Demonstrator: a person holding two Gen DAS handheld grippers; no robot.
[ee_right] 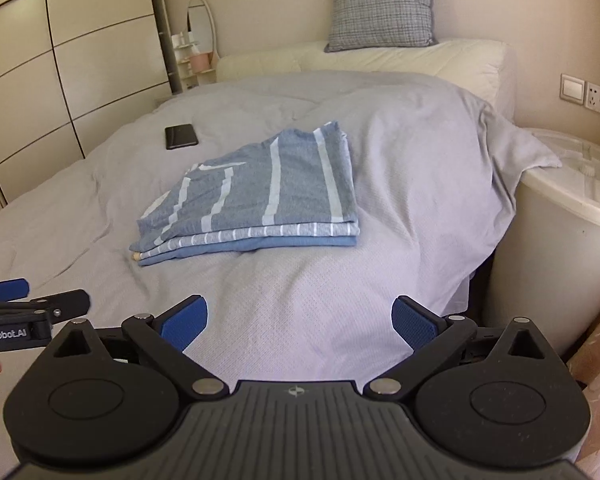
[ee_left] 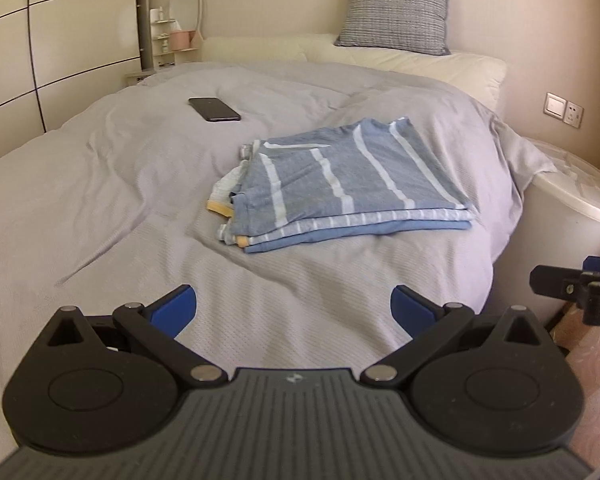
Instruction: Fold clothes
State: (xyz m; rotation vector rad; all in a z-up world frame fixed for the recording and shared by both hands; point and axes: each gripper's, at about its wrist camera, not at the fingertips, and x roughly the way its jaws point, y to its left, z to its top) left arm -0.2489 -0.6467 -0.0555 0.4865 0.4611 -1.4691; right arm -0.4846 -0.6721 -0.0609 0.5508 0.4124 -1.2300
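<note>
Toward the near right corner of the bed [ee_left: 100, 184], on the grey duvet, lies a folded stack of clothes [ee_left: 340, 188]: a blue-grey garment with white stripes on top, a thin-striped layer and a plain blue one beneath, their folded edges squared toward the near edge, which suggests the folding here is largely done and the pile has been set down to rest. The left gripper [ee_left: 294, 306] hangs short of the stack with jaws spread wide and nothing between them; the right gripper [ee_right: 300, 320] likewise stands fully spread and empty, the pile well ahead of both. A dark phone [ee_left: 214, 109] lies farther up the duvet, a checked pillow [ee_left: 396, 8] at the head, a white bin [ee_left: 572, 216] beside the bed's right edge.
</note>
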